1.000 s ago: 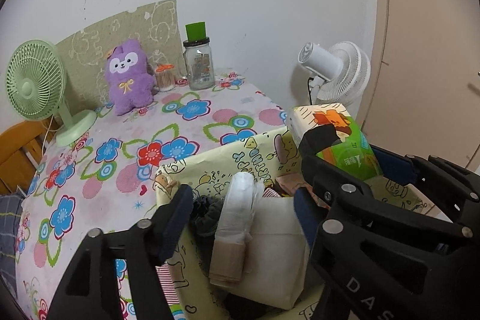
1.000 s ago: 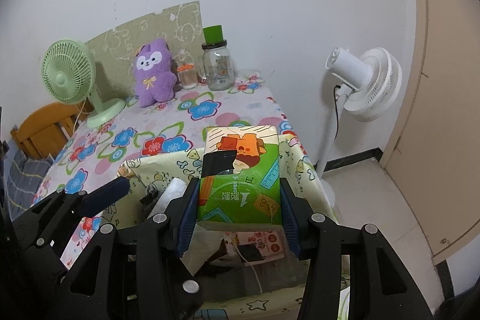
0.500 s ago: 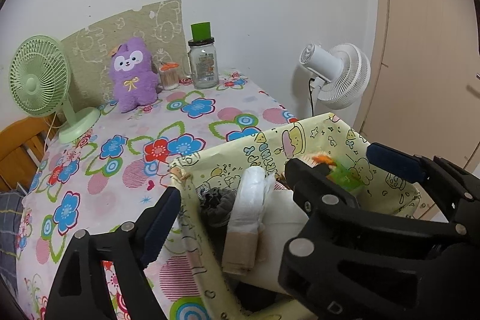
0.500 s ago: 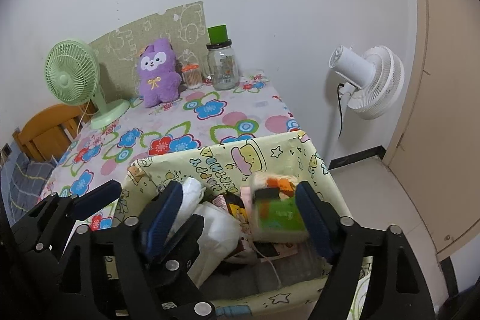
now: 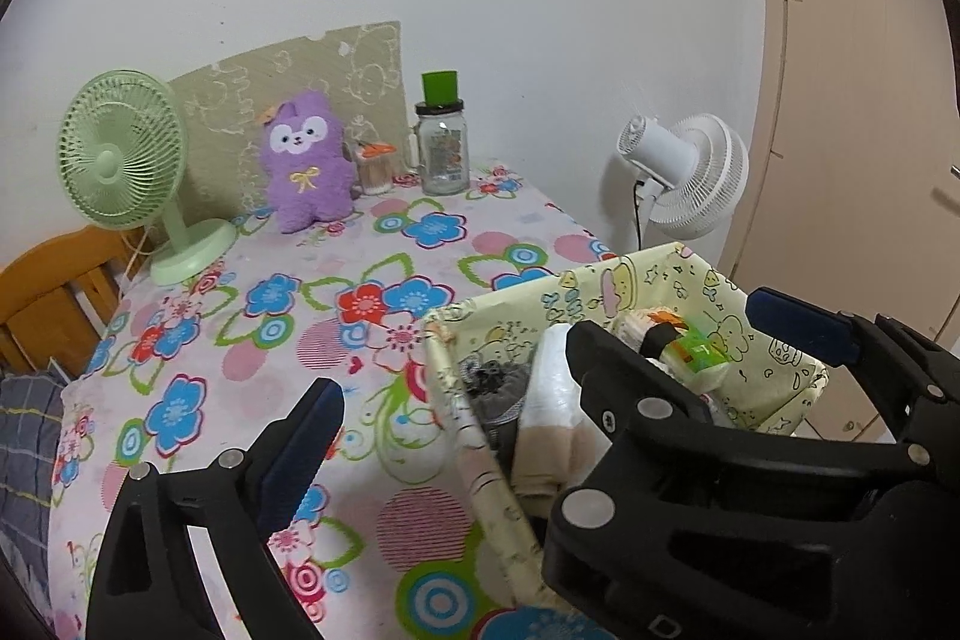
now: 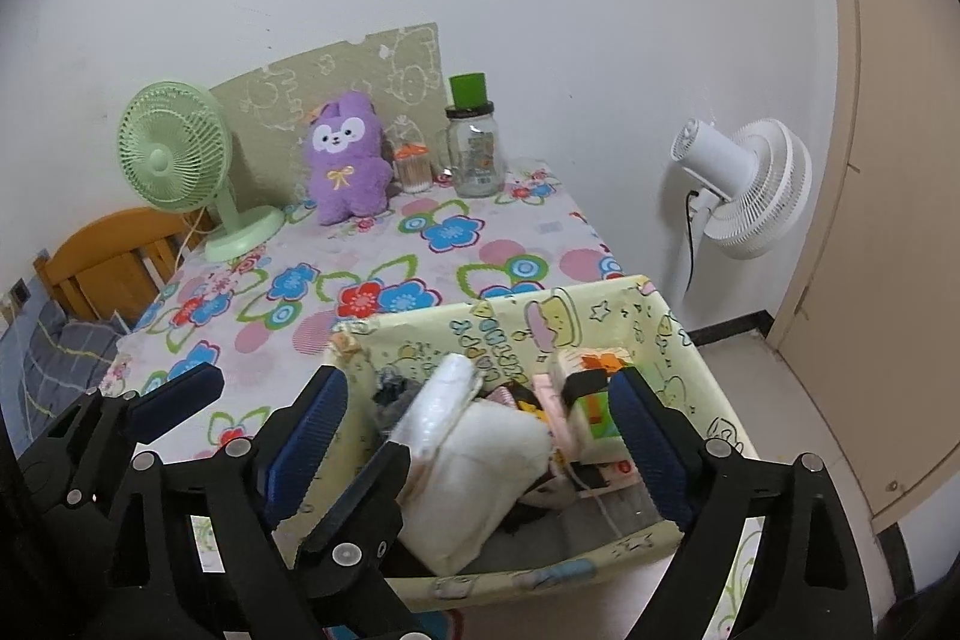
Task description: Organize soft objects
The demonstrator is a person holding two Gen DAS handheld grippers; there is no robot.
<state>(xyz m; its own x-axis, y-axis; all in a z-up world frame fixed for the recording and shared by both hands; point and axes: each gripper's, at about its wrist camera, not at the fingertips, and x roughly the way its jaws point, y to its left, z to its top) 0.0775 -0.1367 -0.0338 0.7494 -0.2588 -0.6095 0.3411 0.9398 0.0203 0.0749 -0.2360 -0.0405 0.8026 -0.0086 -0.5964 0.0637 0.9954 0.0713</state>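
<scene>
1. Fingers of the right gripper (image 6: 480, 436) stand wide apart and empty above the storage box (image 6: 684, 334). A second ago they were clamped on the green tissue pack (image 6: 594, 409), which now lies inside the box at its right end.
2. The left gripper (image 5: 453, 388) is also spread open and holds nothing. One finger hangs over the tablecloth (image 5: 252, 340) and the other over the box; since a second ago it has drifted left.
3. My judgement: this pack is put away, so both grippers are free for the next soft thing.
4. A likely candidate is the purple plush toy (image 6: 347, 160), upright at the far end of the table, well apart from the box.
5. Beside it stand a green desk fan (image 6: 174, 160), a small jar (image 6: 413, 166) and a glass bottle (image 6: 474, 148).
6. A white floor fan (image 6: 744, 184) stands off the table by the plain wall, near a beige door (image 6: 888, 160).
</scene>
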